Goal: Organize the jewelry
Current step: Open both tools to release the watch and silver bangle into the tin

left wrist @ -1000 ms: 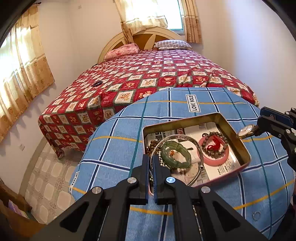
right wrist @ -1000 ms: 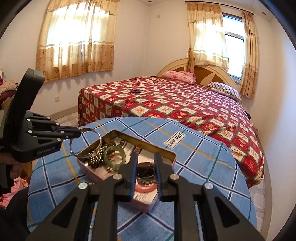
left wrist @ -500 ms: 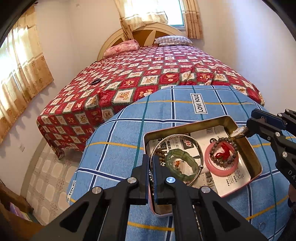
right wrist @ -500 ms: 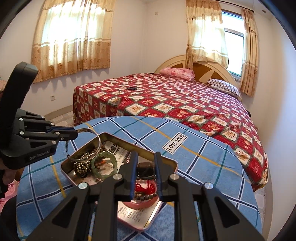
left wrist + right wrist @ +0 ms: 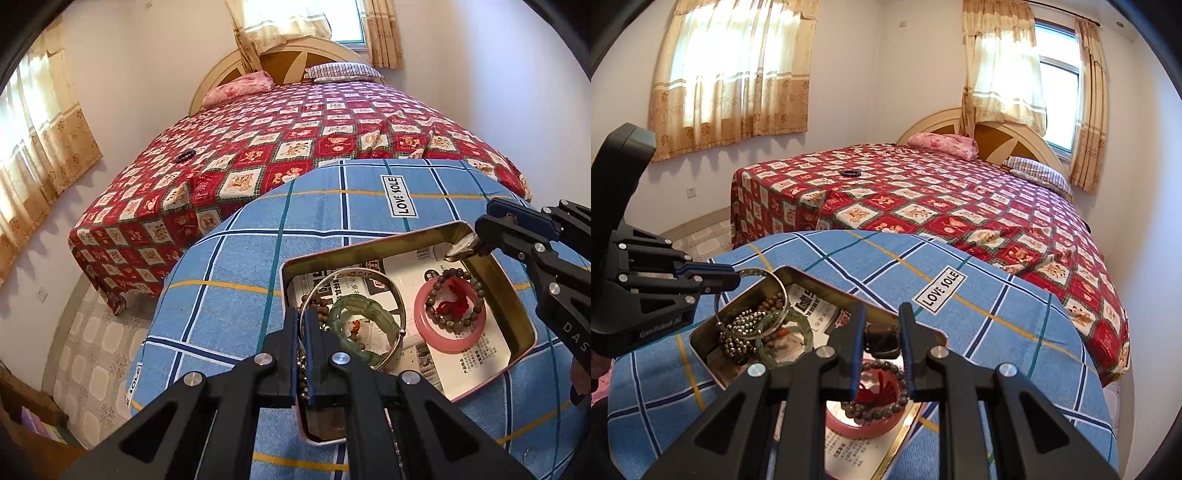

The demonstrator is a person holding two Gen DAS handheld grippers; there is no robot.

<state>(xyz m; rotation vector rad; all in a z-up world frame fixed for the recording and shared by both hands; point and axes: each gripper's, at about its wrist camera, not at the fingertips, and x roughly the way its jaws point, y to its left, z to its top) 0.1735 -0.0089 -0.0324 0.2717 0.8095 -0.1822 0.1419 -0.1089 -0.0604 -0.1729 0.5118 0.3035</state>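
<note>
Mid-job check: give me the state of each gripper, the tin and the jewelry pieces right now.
Left gripper: shut on the silver bangle, held over the tin.
Right gripper: shut on the watch, at the tin's far corner.
Tin: open, lidless, paper-lined.
Green bracelet: lying in tin.
Pink bangle: flat in tin, bead bracelet resting on it.

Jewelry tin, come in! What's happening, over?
Left gripper shut on silver bangle. Right gripper shut on watch, both over tin. Nothing in the way.
</note>
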